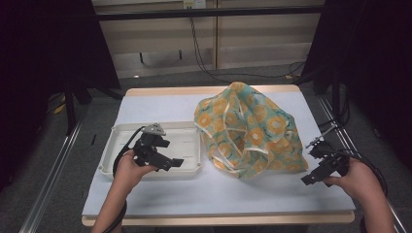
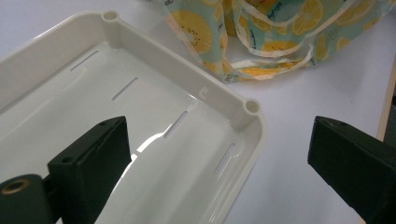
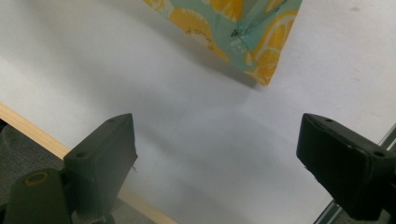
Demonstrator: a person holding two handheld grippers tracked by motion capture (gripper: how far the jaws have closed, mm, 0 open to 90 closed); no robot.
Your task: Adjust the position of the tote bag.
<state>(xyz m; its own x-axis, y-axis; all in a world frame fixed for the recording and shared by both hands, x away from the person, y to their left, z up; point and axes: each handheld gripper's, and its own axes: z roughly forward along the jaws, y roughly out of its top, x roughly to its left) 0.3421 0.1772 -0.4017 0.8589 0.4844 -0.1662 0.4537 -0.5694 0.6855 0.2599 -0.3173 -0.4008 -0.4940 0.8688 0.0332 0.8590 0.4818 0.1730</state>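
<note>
Both grippers hovering, nothing grabbed

Left gripper (image 1: pixel 167 154) over white tray (image 1: pixel 112 145), jaws released; right gripper (image 1: pixel 316 174) near lemon-print bag (image 1: pixel 248 131) on table (image 1: pixel 194 191), jaws released too.

We see a soft fabric bag (image 1: pixel 248 133) with a pale teal ground and a print of orange and yellow citrus slices. It stands loosely on the white worktop (image 1: pixel 194 191), toward the right of the middle, crumpled and puffed up, with cream-coloured edging and straps hanging over its front. Its lower corner comes to a point just above the worktop. Just beside it, on the left, lies a cream plastic tray (image 1: pixel 119 145), rectangular with rounded corners, shallow, with narrow slots in its shiny floor. The two stay slightly apart.
</note>
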